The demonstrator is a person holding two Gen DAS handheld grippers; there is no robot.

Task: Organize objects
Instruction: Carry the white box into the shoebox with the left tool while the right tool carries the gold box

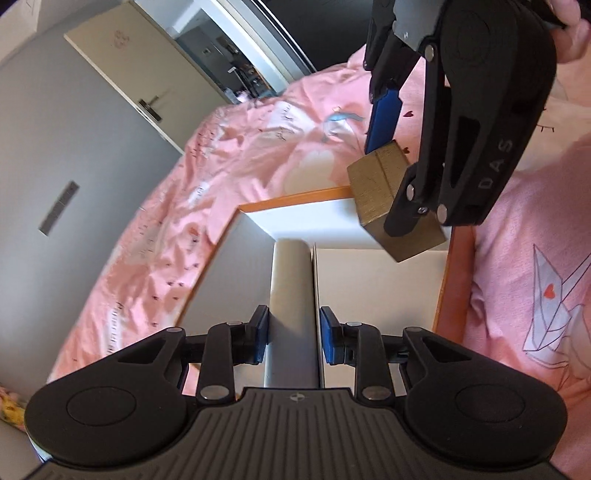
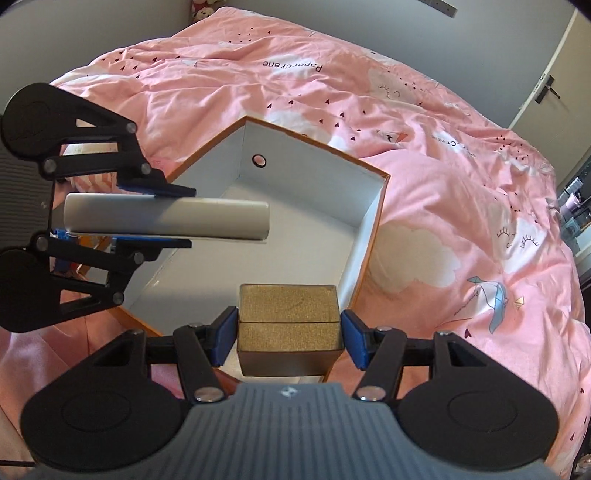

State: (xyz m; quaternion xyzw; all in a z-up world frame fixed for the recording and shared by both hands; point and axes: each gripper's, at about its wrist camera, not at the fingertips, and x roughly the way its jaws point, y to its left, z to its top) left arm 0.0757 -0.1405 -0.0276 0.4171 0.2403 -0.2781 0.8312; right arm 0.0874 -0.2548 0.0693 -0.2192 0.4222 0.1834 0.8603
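The left gripper [image 1: 291, 338] pinches a grey cylinder [image 1: 292, 291] between its blue pads, holding it level above the open orange-rimmed box [image 2: 373, 236] that lies on the pink bed [image 2: 443, 184]. The right gripper [image 2: 288, 334] clamps a gold box [image 2: 289, 325] at its sides, over the near corner of the open box. Seen from the left gripper, the gold box hangs ahead and to its right.

bed [image 2: 332, 110]: covered by a rumpled pink duvet printed with clouds, paper cranes and small hearts | walls [image 1: 55, 166]: plain grey, with a grey switch plate [image 1: 59, 208] | door [image 1: 122, 66]: pale, with a dark lever handle [image 1: 149, 107] | light: soft daylight over the bedding | plush toys [image 2: 202, 9]: at the bed's far edge
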